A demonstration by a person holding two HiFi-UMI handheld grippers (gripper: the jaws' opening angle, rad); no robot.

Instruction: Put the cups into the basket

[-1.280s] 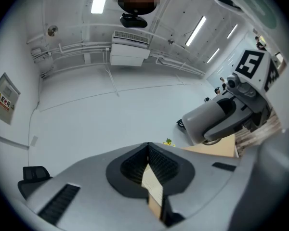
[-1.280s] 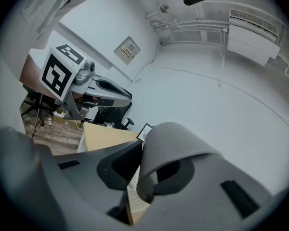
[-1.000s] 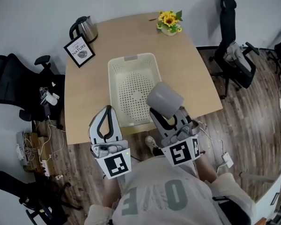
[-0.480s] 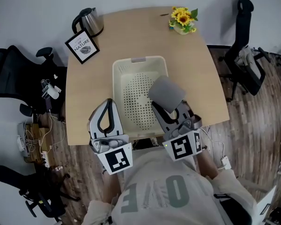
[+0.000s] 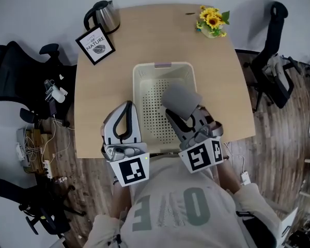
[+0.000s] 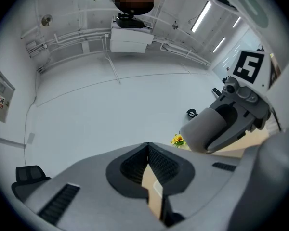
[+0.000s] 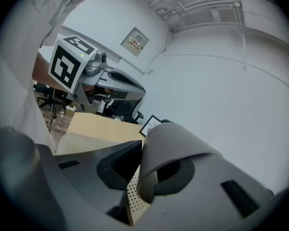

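Pale wooden counter (image 5: pixel 101 107) carries a cream basket (image 5: pixel 138 99). The right claw (image 5: pixel 186 115) is clamped on a tilted grey cup (image 5: pixel 181 99) directly above the basket's near right part. The left claw (image 5: pixel 125 111), jaws together and empty, hovers beside its left wall.

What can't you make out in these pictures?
- Inside of the grey cup: the head view shows only its outer wall.
- Near right corner of the basket: in the head view, the cup and the right tool that grips it cover this corner.
- Small print on the picture frame: too small to read in the head view.
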